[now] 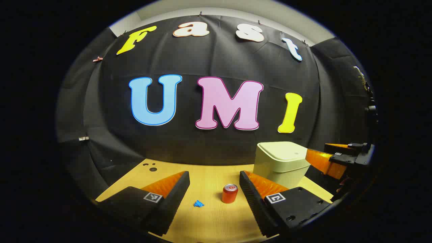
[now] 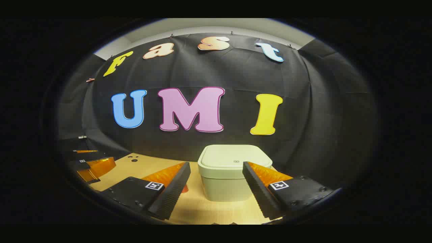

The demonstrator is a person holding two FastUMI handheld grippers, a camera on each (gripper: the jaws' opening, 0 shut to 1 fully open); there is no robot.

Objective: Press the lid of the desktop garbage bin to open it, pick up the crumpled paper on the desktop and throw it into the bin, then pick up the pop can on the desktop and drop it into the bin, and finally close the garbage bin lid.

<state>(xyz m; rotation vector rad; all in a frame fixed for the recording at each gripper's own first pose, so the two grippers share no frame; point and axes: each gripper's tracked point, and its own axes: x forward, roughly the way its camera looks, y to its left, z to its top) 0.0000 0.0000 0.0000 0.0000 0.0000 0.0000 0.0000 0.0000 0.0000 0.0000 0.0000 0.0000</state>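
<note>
Both tongs, left point(image 1: 214, 179) and right point(image 2: 216, 170), gape wide and empty before the lidded garbage bin point(image 2: 233, 172), the pop can point(image 1: 230, 193) and crumpled paper point(image 1: 198, 203) left of it.

My left gripper point(image 1: 214, 184) hangs above the surface with its two fingers spread wide apart, nothing between them. My right gripper point(image 2: 216, 175) is also spread wide and holds nothing (its fingers are level and point forward). From the left gripper view, the right gripper point(image 1: 332, 158) sits off to the far right.
</note>
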